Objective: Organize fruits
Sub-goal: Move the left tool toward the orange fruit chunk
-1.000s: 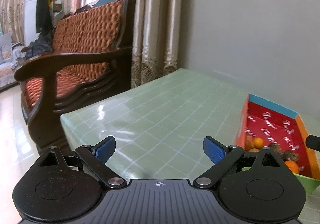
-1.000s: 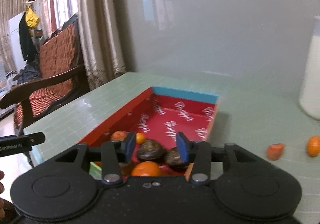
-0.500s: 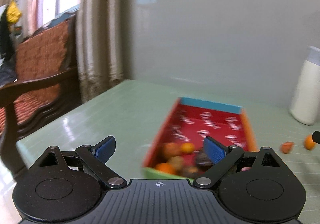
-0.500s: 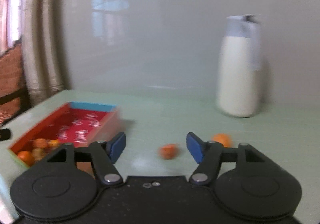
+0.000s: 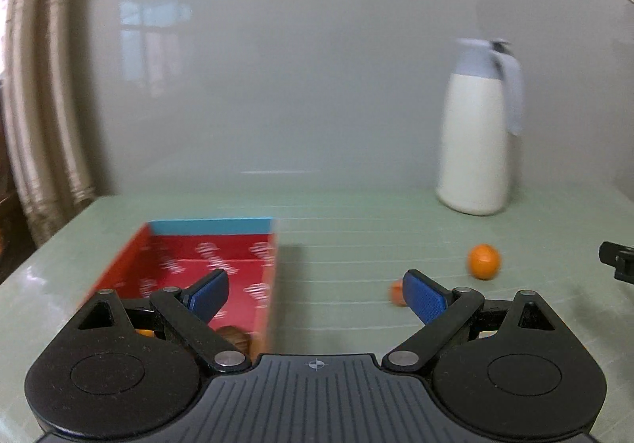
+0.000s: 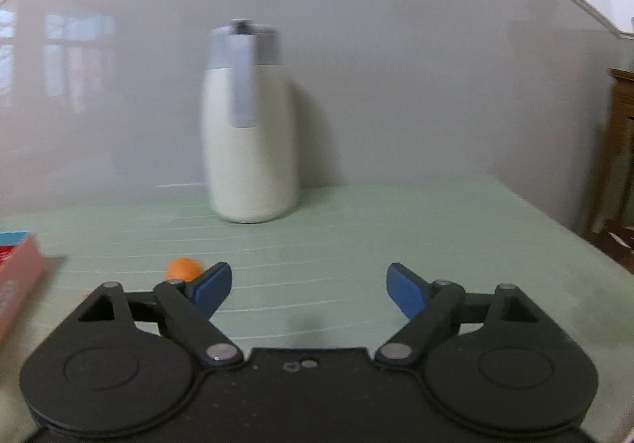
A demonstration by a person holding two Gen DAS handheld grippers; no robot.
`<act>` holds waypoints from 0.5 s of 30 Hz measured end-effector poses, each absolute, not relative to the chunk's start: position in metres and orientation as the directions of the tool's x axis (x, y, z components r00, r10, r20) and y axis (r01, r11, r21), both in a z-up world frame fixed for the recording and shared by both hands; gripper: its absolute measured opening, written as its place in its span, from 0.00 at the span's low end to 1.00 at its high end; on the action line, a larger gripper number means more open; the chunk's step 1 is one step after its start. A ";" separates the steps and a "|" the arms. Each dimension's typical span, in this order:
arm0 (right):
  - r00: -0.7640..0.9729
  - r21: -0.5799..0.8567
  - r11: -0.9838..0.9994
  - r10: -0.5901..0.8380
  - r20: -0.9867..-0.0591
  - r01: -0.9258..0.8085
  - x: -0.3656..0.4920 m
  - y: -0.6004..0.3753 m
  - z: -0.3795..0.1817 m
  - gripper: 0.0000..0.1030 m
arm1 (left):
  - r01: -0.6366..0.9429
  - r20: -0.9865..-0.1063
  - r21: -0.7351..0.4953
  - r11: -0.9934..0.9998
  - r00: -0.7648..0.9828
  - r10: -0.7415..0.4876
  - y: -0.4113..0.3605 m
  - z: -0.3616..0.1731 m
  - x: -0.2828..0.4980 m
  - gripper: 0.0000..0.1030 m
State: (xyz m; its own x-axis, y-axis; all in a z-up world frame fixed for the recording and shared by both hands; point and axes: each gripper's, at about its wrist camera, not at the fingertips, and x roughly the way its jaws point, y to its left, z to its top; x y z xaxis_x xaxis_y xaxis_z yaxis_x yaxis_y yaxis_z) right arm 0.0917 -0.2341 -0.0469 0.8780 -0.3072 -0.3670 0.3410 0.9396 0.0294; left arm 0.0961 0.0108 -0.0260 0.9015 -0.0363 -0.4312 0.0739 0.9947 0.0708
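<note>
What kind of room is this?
Probably a room in someone's home: a table with a green checked cover, a white thermos jug, curtains by the wall, and a red fruit box.

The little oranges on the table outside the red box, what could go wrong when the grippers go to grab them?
1. The round orange sits loose on the smooth table; a bump could roll it away.
2. The jug stands just behind; a wide swing by the open right gripper might knock it.
3. The smaller fruit is half hidden behind the left gripper, so it is easy to miss.
</note>
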 end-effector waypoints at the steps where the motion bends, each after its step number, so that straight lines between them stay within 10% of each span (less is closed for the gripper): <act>1: 0.873 0.037 0.933 -0.319 -0.370 0.357 0.091 -0.239 -0.048 0.84 | 0.089 -0.433 0.077 0.993 0.900 -0.047 0.004 -0.028 0.099 0.91; 15: 0.835 0.054 0.890 -0.403 -0.375 0.453 0.081 -0.280 -0.057 0.84 | 0.195 -0.491 0.147 0.970 0.865 -0.100 -0.059 -0.068 0.157 0.91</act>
State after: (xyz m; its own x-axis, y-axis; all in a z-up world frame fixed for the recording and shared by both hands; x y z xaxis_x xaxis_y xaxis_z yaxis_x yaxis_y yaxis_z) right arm 0.0810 -0.2803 -0.0570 0.8349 -0.4025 -0.3754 0.4531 0.8899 0.0535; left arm 0.1570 -0.0592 -0.0677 0.8654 -0.1001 -0.4910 0.1955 0.9697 0.1468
